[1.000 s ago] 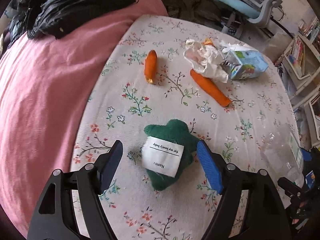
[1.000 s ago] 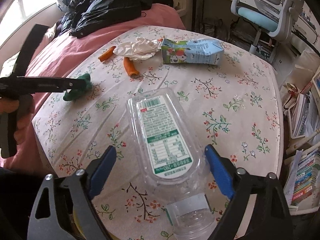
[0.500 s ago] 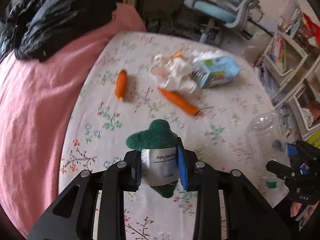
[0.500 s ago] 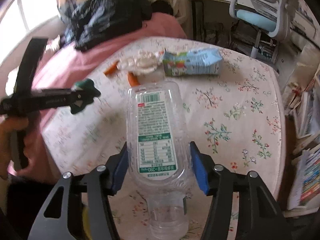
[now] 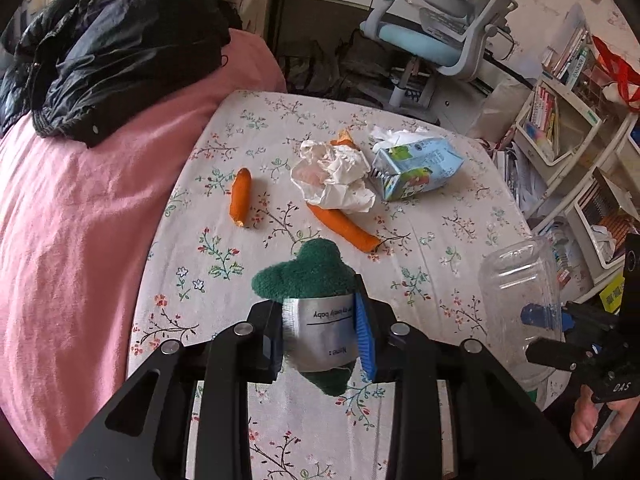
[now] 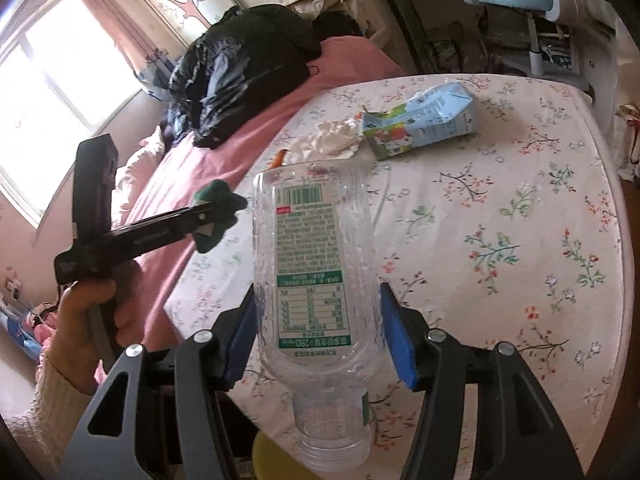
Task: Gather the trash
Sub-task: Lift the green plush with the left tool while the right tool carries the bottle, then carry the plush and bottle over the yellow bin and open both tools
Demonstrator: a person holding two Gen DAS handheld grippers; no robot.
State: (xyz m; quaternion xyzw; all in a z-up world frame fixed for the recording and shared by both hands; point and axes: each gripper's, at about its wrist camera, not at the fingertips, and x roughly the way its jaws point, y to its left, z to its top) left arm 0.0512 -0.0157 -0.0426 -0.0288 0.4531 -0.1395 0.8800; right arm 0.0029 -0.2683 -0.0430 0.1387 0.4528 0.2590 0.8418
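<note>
1. The left gripper (image 5: 322, 334) is clenched on a green plush toy (image 5: 310, 274) with a white label; its pads press the label from both sides and the toy hangs clear of the flowered tablecloth (image 5: 440, 220)
2. The right gripper (image 6: 318, 334) grasps a clear plastic bottle (image 6: 312, 248) by its sides, neck toward the camera, no cap; nothing can be seen inside it
3. A blue drink carton (image 5: 416, 168) lies on its side at the far part of the table, its top torn open; what it holds cannot be told
4. Crumpled white paper (image 5: 336, 176) lies touching the carton's open end
5. One orange carrot piece (image 5: 240, 196) lies alone to the left; another (image 5: 344, 228) sticks out from under the paper
6. A black jacket (image 5: 108, 44) rests on a pink blanket (image 5: 72, 220) beside the table
</note>
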